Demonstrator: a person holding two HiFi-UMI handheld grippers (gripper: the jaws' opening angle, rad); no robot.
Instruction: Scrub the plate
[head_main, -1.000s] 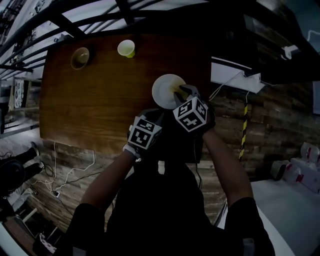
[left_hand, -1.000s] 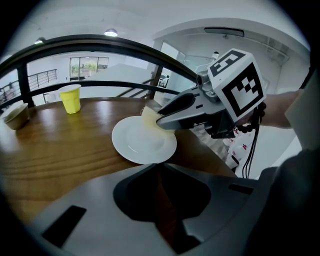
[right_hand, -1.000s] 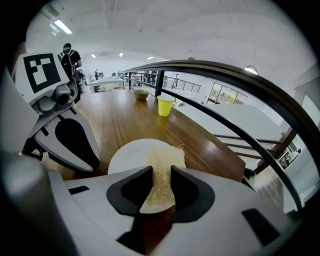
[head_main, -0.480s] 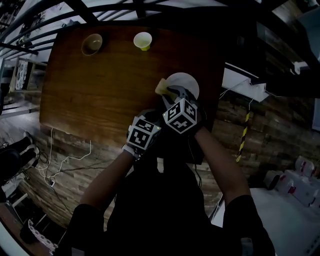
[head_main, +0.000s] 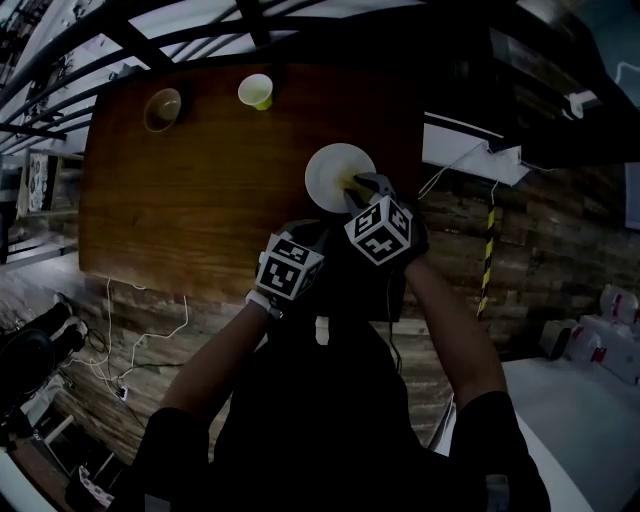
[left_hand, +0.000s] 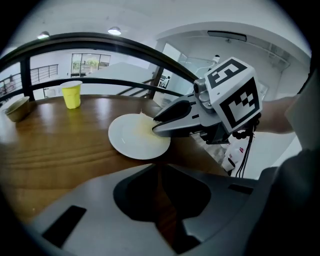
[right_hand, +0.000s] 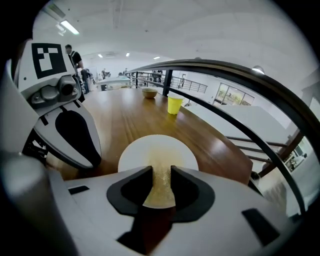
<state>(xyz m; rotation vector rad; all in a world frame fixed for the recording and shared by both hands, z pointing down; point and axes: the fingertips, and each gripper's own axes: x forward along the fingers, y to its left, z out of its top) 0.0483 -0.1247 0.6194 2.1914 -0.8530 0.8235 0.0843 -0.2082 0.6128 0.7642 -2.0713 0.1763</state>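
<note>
- Two right gripper (right_hand: 161, 172) jaws pin a thin yellow sponge (right_hand: 161, 189) onto the round white plate (right_hand: 137, 152); press flat.
- Left gripper (left_hand: 159, 170) beside the plate, jaws probably closed, empty: brace the rim.

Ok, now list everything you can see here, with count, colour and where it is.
table: one, brown wood, under everything
plate: one, white, on the table near the person
sponge: one, yellow, on the plate
cup: one, yellow, upright at the table's far side
bowl: one, tan, left of the cup in the head view
railing: one, black, along the table's far edge
left gripper: one, grey, fingers together, empty, short of the plate
right gripper: one, grey, fingers shut on the sponge
</note>
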